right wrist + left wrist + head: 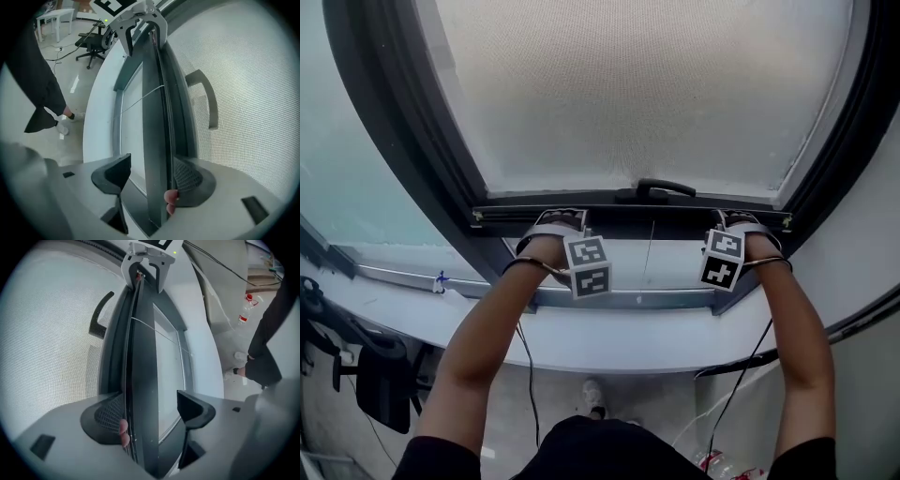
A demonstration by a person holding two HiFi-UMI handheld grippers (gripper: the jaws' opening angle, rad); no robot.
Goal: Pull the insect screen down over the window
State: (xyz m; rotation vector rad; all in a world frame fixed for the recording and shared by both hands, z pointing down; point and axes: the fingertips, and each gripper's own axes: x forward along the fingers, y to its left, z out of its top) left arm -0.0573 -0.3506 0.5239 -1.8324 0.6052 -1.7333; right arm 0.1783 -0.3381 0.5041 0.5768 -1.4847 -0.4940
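I see the fingers (194,408) spread apart on both. The left gripper (152,411) and right gripper (151,177) straddle the bottom bar (140,362) of the insect screen (647,94), mesh-side pads (187,180) seemingly touching it, near the window frame's (656,298) lower edge. Both forearms (487,328) reach out, parallel.

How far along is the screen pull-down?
Mostly done: the mesh spans the frame down to its bar. In hand: left tongs and right tongs straddle that bar, jaws open. Left: a strip under the bar, above the sill, looks uncovered.
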